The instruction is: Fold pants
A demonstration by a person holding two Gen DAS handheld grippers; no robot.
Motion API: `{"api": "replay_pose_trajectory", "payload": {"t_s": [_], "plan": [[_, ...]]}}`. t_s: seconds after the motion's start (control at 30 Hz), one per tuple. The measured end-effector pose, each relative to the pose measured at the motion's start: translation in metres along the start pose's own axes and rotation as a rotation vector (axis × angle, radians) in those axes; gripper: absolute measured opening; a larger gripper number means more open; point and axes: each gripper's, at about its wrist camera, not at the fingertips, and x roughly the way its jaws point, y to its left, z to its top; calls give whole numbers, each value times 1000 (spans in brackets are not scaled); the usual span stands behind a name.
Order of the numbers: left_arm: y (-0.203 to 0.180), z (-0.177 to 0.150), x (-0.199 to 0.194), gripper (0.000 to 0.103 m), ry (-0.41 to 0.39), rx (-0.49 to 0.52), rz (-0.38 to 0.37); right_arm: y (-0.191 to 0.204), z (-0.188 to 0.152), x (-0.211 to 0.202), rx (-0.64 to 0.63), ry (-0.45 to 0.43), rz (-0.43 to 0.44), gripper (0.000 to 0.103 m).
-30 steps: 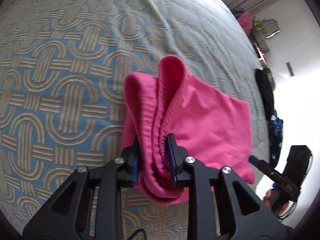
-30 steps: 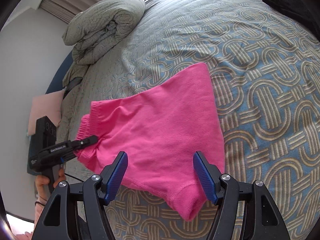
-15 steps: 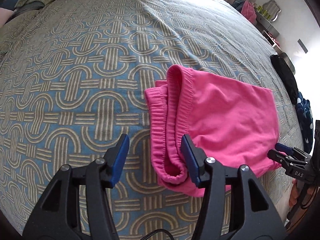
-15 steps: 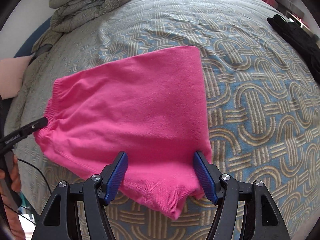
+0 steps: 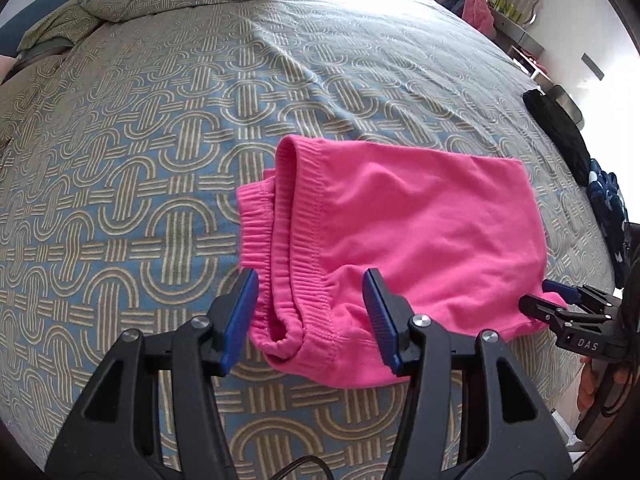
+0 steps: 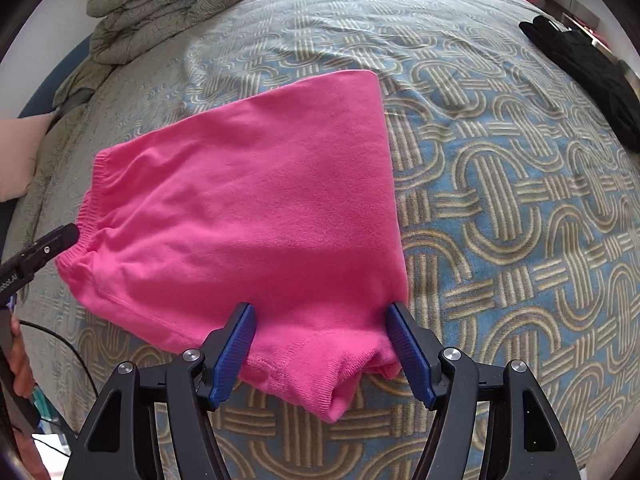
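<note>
The pink pants (image 5: 408,236) lie folded flat on the patterned bed cover, also in the right wrist view (image 6: 248,216). The ribbed waistband (image 5: 292,248) is bunched at the near left end. My left gripper (image 5: 310,320) is open, its jaws on either side of the waistband corner. My right gripper (image 6: 322,354) is open, its jaws straddling the near hem corner at the other end. The right gripper also shows in the left wrist view (image 5: 560,300), and the left gripper's tip in the right wrist view (image 6: 60,240).
A rolled duvet (image 6: 168,4) lies at the head of the bed. A black garment (image 6: 592,72) lies at the bed's right edge, with dark blue clothes (image 5: 608,208) nearby. The blue-and-beige bed cover (image 5: 140,160) stretches widely around the pants.
My left gripper let go of the waistband, opened and drew back. The pants dropped flat on the bed. My right gripper stayed open at the hem.
</note>
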Motion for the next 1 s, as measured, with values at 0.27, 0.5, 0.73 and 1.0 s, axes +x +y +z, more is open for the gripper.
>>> {"api": "replay_pose_trajectory", "payload": {"t_s": [0.27, 0.5, 0.73, 1.0], "plan": [[1, -3, 12, 56, 21, 28, 25, -2, 0, 1, -18, 3, 16, 71], [27, -10, 41, 82, 66, -40, 48, -5, 1, 3, -11, 3, 26, 72], [55, -8, 38, 81, 90, -198, -119, -33, 14, -5, 85, -6, 89, 72], [56, 15, 52, 81, 106, -204, -201, -62, 32, 9, 179, 13, 186, 73]]}}
